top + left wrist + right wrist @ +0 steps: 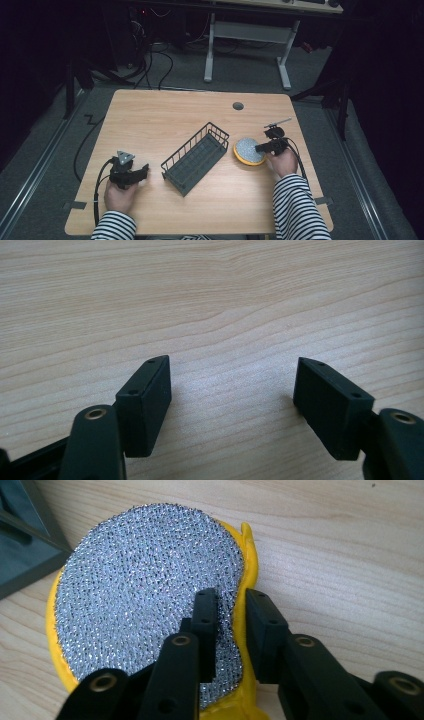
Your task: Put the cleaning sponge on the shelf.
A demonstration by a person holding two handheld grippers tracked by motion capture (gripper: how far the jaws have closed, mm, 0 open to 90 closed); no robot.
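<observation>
I am working the grasp step right now: my right gripper (231, 630) is pinching the near right edge of the scouring sponge (145, 590), one jaw pressing on the silver mesh top and the other against the yellow rim, so the jaws are clamped on that edge. In the high view the sponge (248, 150) is lying flat on the table (165, 107), right of centre and just beside the right end of the wire basket (196, 157), apparently touching or almost touching it. The basket is sitting diagonally in the middle with nothing in it.

My left gripper (131, 172) is resting at the near left of the table, well apart from the basket; its jaws are standing wide apart over bare wood.

As I read it, I am picking the sponge up to put it in the basket. The next move is calling for a clean lift, then a short carry to the left over the basket's rim. The grip is shallow, so the sponge may droop or slip.
</observation>
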